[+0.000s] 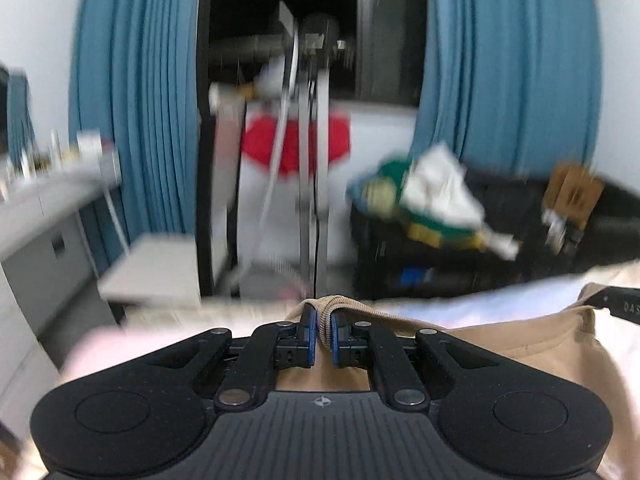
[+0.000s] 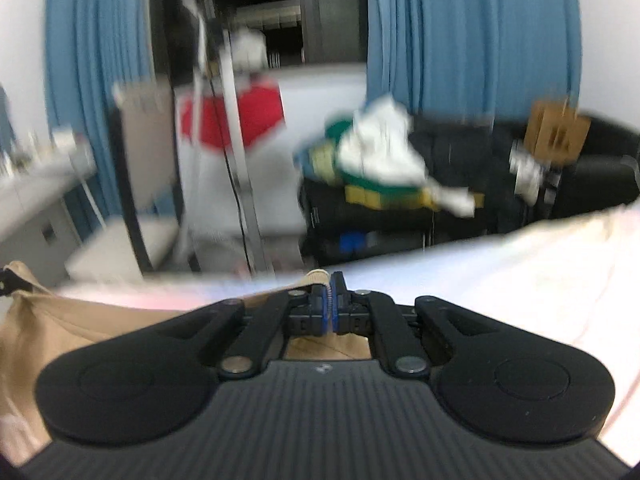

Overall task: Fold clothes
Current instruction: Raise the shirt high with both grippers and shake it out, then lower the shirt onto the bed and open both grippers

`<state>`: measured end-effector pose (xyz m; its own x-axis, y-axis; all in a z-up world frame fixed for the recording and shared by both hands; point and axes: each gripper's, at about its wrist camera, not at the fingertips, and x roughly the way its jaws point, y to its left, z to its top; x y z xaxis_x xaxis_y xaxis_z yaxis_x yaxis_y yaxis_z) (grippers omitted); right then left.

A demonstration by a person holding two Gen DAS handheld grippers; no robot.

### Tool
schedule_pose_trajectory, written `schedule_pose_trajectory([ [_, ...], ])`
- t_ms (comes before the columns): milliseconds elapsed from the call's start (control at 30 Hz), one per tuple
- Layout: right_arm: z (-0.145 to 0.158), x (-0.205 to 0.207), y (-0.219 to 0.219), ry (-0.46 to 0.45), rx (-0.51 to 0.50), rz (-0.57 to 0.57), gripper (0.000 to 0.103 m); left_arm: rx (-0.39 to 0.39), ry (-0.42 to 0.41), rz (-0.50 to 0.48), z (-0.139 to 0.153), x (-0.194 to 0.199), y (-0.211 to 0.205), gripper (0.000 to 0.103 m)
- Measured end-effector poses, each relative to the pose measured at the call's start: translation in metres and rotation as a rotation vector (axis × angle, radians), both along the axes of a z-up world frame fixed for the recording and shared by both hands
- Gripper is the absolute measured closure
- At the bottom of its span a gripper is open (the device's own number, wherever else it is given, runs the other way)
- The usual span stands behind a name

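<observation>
Pale bedsheet (image 2: 520,264) before blue curtains (image 2: 472,40).

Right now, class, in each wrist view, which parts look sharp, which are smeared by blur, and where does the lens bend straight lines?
Left wrist view: the black left gripper and the ribbed edge of the beige fabric garment it pinches are sharp; the pleated blue curtains are streaked and bow outward. Right wrist view: the black right gripper is crisp; the white and green clothes pile is smeared.
</observation>
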<state>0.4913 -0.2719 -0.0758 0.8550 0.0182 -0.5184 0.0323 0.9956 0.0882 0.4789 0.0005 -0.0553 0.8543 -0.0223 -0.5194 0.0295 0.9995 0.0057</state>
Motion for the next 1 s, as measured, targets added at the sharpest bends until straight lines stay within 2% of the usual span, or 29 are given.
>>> schedule_pose_trajectory([
  [100, -0.058, 0.035, -0.005, 0.132, 0.062, -0.003, 0.098, -0.010, 0.125, 0.021, -0.068, 0.055, 0.010, 0.095],
  [167, -0.073, 0.035, -0.008, 0.134, 0.102, 0.002, 0.098, -0.013, 0.151, 0.033, -0.096, 0.071, 0.014, 0.095],
  [233, -0.069, 0.032, -0.007, 0.121, 0.122, 0.017, 0.097, 0.032, 0.129, 0.016, -0.103, 0.072, 0.017, 0.095],
  [300, -0.062, 0.030, -0.014, 0.121, 0.183, 0.046, 0.095, 0.033, 0.130, 0.005, -0.097, 0.069, 0.019, 0.095],
  [333, -0.059, 0.030, -0.019, 0.129, 0.219, 0.055, 0.091, 0.025, 0.135, -0.012, -0.091, 0.065, 0.020, 0.091],
  [367, -0.057, 0.030, -0.023, 0.140, 0.250, 0.068, 0.073, 0.015, 0.143, -0.032, -0.085, 0.062, 0.019, 0.071],
  [400, -0.054, 0.029, -0.026, 0.152, 0.277, 0.084, 0.058, -0.004, 0.165, -0.072, -0.075, 0.055, 0.019, 0.034],
  [433, -0.051, 0.027, -0.029, 0.156, 0.305, 0.101, 0.022, -0.023, 0.187, -0.112, -0.064, 0.046, 0.019, 0.022],
  [467, -0.044, 0.021, -0.031, 0.147, 0.332, 0.114, 0.010, -0.029, 0.185, -0.123, -0.052, 0.037, 0.020, 0.011],
  [533, -0.028, 0.010, -0.030, 0.145, 0.362, 0.141, 0.012, -0.018, 0.156, -0.125, -0.025, 0.010, 0.018, 0.006],
  [633, 0.000, -0.015, -0.025, 0.112, 0.343, 0.138, 0.012, -0.031, 0.102, -0.158, 0.015, -0.034, 0.018, 0.004],
  [800, 0.041, -0.095, -0.011, 0.085, 0.255, 0.167, 0.012, -0.130, 0.033, -0.150, 0.061, -0.116, 0.037, 0.003],
  [933, 0.058, -0.179, -0.006, 0.050, 0.218, 0.183, 0.012, -0.285, 0.007, -0.081, 0.073, -0.203, 0.085, 0.003],
  [1000, 0.061, -0.230, -0.008, 0.009, 0.252, 0.194, 0.012, -0.342, 0.009, -0.017, 0.064, -0.239, 0.111, 0.007],
])
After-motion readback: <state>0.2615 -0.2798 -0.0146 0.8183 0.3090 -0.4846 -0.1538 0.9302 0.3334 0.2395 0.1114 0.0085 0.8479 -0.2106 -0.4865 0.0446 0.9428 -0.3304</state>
